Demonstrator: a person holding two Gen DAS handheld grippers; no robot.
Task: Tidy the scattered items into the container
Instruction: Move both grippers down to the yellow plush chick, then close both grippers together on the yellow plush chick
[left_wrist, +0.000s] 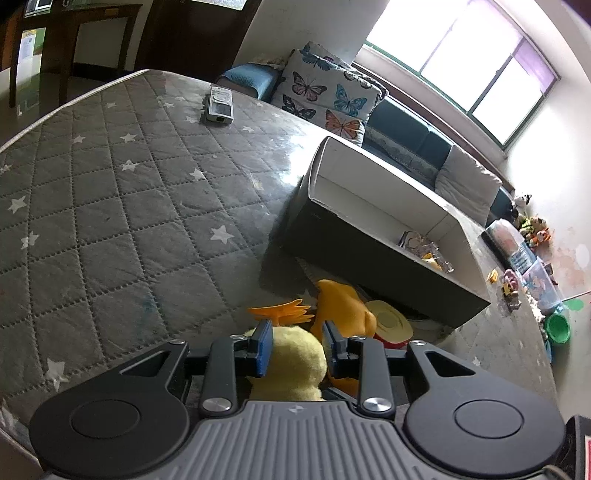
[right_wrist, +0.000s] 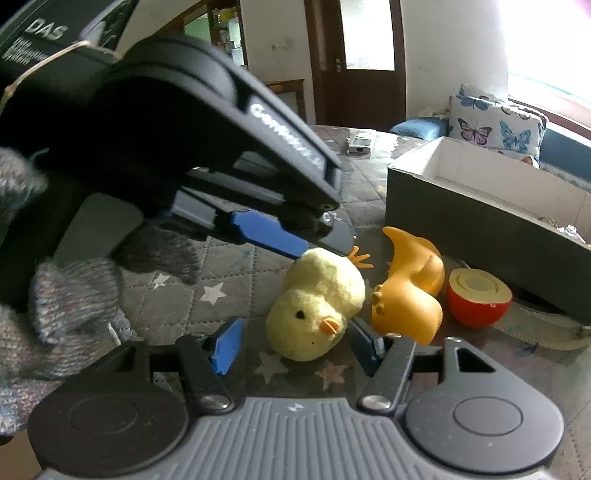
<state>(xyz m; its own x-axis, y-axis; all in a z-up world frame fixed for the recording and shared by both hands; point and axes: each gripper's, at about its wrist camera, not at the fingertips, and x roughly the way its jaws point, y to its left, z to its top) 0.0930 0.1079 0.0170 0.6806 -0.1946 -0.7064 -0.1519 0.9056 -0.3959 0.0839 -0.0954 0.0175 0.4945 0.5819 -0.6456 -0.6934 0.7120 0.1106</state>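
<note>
Your work surface is a grey quilted table cover with white stars (left_wrist: 110, 206), and on it stands the container: a big rectangular box, dark grey outside and white inside (left_wrist: 373, 254), open at the top, with a few small clear-wrapped bits already lying in its near corner. A silver remote control (left_wrist: 219, 104) lies well apart at the far edge.

Just in front of the box wall lie three loose toys: a smooth orange rubber duck-like figure (right_wrist: 410, 284) tipped over, a red half-apple toy with a pale cut face (right_wrist: 478, 301) beside it, and nearest you a fluffy yellow plush chick (right_wrist: 317, 304) on its side, beak toward the right wrist camera, orange feet pointing away toward the box.

Both tools are on the chick. Your left gripper (left_wrist: 297, 341) straddles its body from above, blue pads either side and seemingly touching the fluff. Whether they truly pinch it, I cannot tell. Your right gripper (right_wrist: 295, 343) has jaws apart, the head lying between them without contact. The chick's long axis runs roughly from the right tool toward the box.

The chick's underside is hidden, and the rest of the box floor is cut off by its walls.
</note>
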